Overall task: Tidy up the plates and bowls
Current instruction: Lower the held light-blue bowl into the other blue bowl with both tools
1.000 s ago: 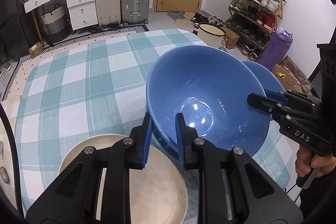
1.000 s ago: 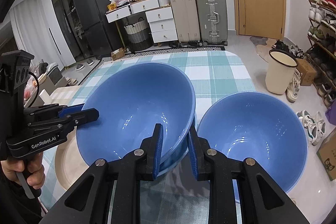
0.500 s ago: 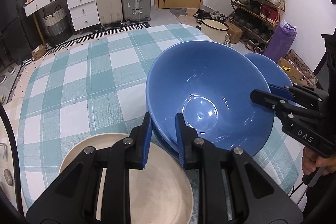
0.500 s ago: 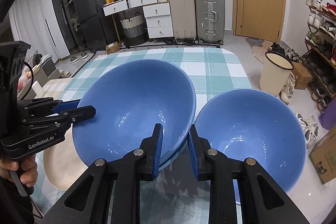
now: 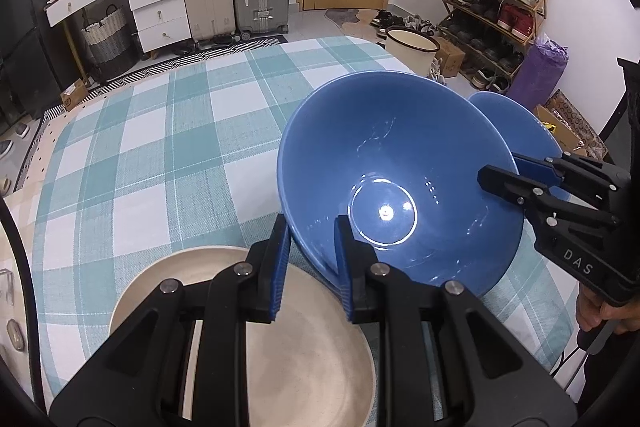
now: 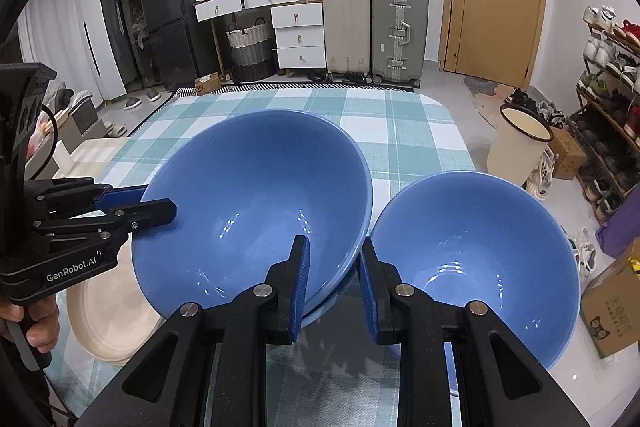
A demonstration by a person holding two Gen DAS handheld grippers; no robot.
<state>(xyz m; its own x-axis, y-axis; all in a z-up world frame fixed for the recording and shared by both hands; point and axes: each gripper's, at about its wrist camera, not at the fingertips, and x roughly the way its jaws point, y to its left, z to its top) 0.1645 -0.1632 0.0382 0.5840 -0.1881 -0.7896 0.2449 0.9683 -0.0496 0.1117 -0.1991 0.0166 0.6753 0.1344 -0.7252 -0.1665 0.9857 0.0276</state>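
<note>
Far left on my table, the cream plate (image 5: pixel 256 359) lay flat on the teal-and-white checked cloth (image 5: pixel 152 155), partly under my left gripper (image 5: pixel 310 269). That gripper had its jaws clamped on the near rim of the large blue bowl (image 5: pixel 400 179), one blue pad outside the wall and one inside. I saw the bowl tilted, its mouth leaning toward the left camera, its lower edge over the plate's far rim; whether it touched the plate I couldn't tell. In the right wrist view the same left gripper (image 6: pixel 158 205) pinched the bowl's (image 6: pixel 256 203) left rim, a hand (image 6: pixel 30 319) on its handle. My right gripper (image 6: pixel 332 281) gripped the opposite rim of that same bowl, inner pad against the inside wall. A thin blue edge showed beneath this bowl near the right pads; I couldn't tell what it was. Further right, the second blue bowl (image 6: pixel 476 263) sat just beside the first, rims nearly touching, at the table's right edge. Beyond it on the floor stood a cream bucket (image 6: pixel 520 143).
</note>
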